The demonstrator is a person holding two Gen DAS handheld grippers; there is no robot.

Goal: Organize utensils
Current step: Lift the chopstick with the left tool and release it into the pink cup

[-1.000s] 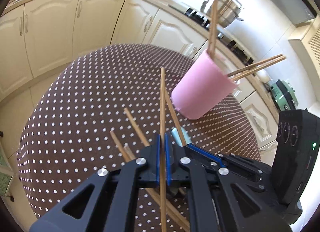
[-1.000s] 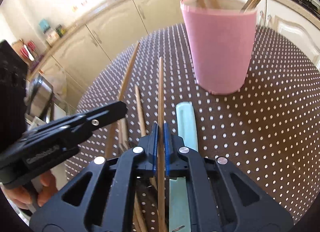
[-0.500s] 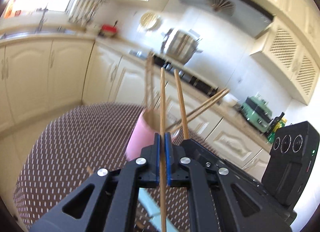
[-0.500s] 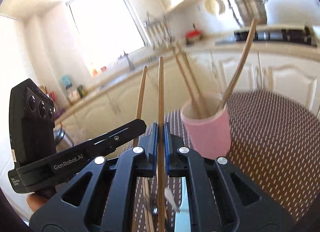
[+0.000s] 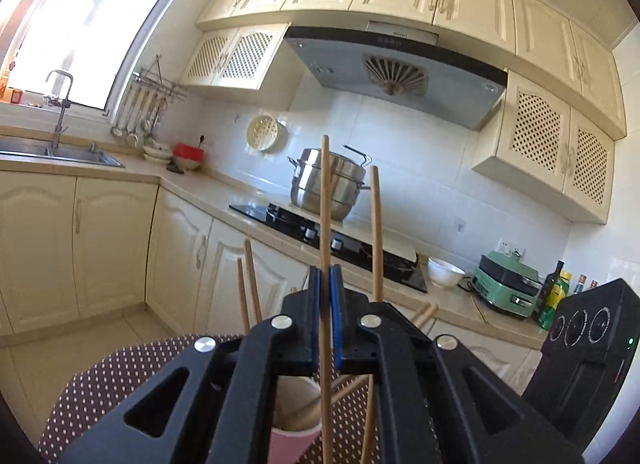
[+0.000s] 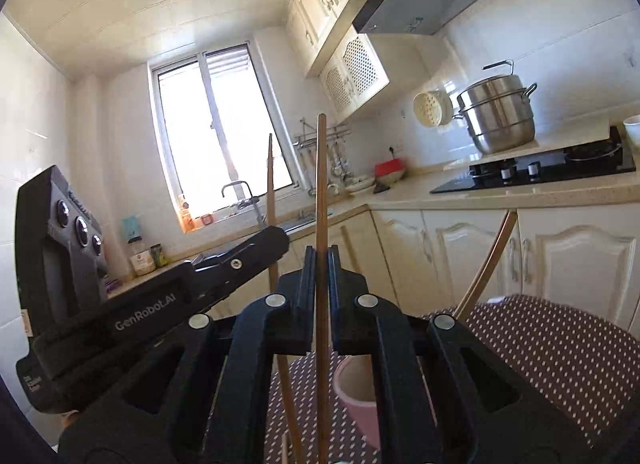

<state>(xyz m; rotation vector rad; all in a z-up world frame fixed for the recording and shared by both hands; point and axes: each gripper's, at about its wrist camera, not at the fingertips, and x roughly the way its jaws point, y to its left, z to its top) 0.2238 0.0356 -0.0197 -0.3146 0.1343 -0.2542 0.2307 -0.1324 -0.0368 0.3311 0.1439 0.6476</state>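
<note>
Both grippers are built of matte black plastic with cut-out triangular openings — silver round screws are set at the linkage joints, and blue pads (image 5: 315, 316) line the fingers. "GenRoboLAI" is printed in grey on the left gripper (image 6: 276, 242) — three round lenses are seen on its black box.

Both wrist views sit low above brown white-dotted table (image 5: 100, 384), tilted up toward kitchen wall. Left faces stove head-on; right looks from further right, toward window. Shared: stainless steel steamer pot (image 5: 330, 189) (image 6: 498, 117), pink cylindrical cup (image 5: 294, 444) (image 6: 360, 400) close below.
</note>
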